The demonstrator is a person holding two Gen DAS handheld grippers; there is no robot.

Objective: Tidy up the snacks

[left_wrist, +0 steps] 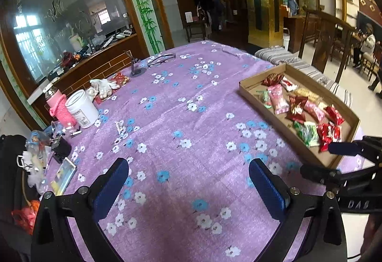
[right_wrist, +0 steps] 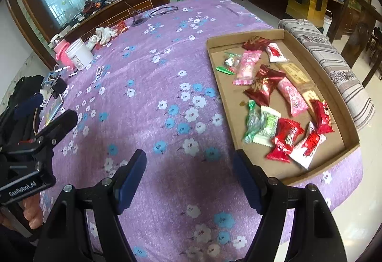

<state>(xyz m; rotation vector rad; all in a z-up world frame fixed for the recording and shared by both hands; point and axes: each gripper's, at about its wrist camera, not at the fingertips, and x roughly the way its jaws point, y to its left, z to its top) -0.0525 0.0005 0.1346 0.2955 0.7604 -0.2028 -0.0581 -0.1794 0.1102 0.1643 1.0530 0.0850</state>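
A shallow cardboard tray (right_wrist: 226,99) lies on the right side of the purple flowered tablecloth (right_wrist: 155,85). In it are several wrapped snacks: a dark red packet (right_wrist: 262,85), a pink one (right_wrist: 246,66), green ones (right_wrist: 260,126) and red-and-white ones (right_wrist: 308,145). My right gripper (right_wrist: 189,157) is open over bare cloth just left of the tray's near corner, with nothing between its fingers. My left gripper (left_wrist: 189,173) is also open and empty over the cloth, left of the tray (left_wrist: 253,89). Each gripper shows at the edge of the other's view.
At the table's left edge stand a white jar (left_wrist: 81,109), a pink bottle (left_wrist: 59,109), white gloves (left_wrist: 105,86), a phone (left_wrist: 64,175) and small clutter. Glasses (left_wrist: 162,59) lie at the far side. A striped bench (right_wrist: 334,66) runs beside the tray. A person (left_wrist: 367,44) sits far right.
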